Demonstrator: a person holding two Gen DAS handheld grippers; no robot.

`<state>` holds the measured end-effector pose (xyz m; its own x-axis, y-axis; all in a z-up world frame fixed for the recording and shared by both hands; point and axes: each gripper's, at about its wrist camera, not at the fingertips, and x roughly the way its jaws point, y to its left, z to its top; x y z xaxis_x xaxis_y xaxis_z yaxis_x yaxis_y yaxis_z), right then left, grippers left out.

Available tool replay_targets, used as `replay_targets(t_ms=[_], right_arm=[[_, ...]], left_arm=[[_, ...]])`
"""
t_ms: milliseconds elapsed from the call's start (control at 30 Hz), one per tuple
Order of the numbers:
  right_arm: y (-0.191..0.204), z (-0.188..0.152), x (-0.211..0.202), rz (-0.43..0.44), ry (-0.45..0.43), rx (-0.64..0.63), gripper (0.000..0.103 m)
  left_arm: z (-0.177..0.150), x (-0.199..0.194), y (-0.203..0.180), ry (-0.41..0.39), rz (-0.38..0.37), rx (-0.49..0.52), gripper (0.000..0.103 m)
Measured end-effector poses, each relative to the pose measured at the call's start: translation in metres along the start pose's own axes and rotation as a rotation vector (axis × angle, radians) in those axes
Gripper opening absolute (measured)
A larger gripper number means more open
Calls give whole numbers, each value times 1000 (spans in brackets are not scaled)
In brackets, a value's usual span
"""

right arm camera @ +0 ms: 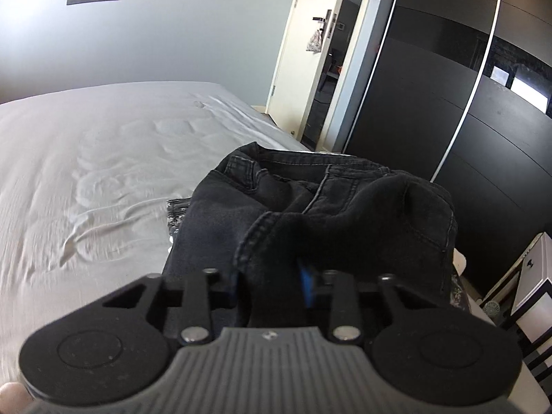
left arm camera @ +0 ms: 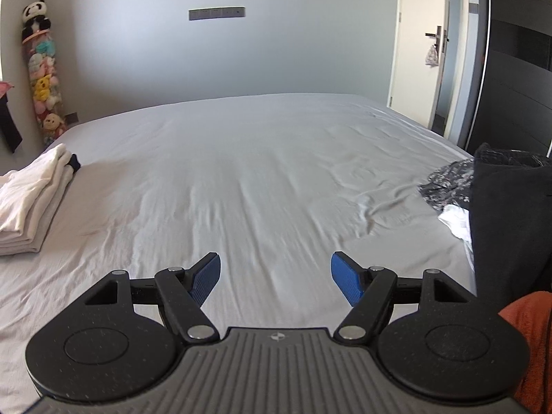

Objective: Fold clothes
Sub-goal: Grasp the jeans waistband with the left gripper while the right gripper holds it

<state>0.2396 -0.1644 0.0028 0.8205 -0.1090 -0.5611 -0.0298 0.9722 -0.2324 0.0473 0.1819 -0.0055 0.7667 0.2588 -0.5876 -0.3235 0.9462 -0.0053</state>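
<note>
Bed sheet (left arm camera: 248, 172) is bare and wide through the middle. Folded cream stack (left arm camera: 27, 200) sits at its left edge, the unsorted heap at the right edge beside the dark wardrobe (right arm camera: 465, 86), door (right arm camera: 296, 51) ajar beyond. No readable writing anywhere. My left gripper (left arm camera: 275, 277) hangs over the sheet, jaws spread wide, nothing between them. My right gripper (right arm camera: 272, 283) has a fold of the black jeans (right arm camera: 310, 200) pinched between its blue pads, jeans on top of the heap.
</note>
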Motion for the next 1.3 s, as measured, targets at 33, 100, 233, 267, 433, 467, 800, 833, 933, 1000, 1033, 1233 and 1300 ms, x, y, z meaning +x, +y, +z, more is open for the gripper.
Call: replay_targets(t_ms=[33, 100, 233, 267, 433, 467, 800, 833, 933, 1000, 1033, 1233, 1300], right_arm=[[0, 4, -3, -5, -5, -6, 22], [1, 14, -10, -8, -18, -12, 19], [11, 44, -32, 4, -88, -43, 17], [17, 53, -40, 18, -113, -58, 16], [65, 95, -89, 150, -229, -150, 15], [79, 101, -100, 189, -254, -174, 15], [223, 110, -191, 755, -378, -374, 14], [236, 108, -199, 814, -381, -397, 14], [277, 101, -224, 992, -389, -464, 14], [303, 90, -230, 1083, -365, -514, 14], [315, 82, -232, 1123, -348, -540, 14], [369, 11, -203, 1247, -178, -686, 13], [375, -14, -188, 1255, -128, -728, 13]], left_arm=[[0, -1, 6, -4, 7, -6, 84], [2, -3, 17, -15, 19, -24, 84], [6, -11, 40, -43, 43, -63, 84], [7, -13, 46, -50, 49, -71, 84], [15, -23, 71, -84, 86, -108, 84], [17, -25, 75, -90, 96, -113, 84], [32, -66, 128, -155, 258, -177, 84], [33, -70, 134, -156, 275, -190, 84], [35, -84, 154, -163, 320, -231, 84], [32, -95, 167, -169, 351, -257, 84], [31, -98, 173, -165, 367, -265, 84], [17, -87, 195, -64, 405, -260, 84], [11, -79, 198, -32, 398, -234, 84]])
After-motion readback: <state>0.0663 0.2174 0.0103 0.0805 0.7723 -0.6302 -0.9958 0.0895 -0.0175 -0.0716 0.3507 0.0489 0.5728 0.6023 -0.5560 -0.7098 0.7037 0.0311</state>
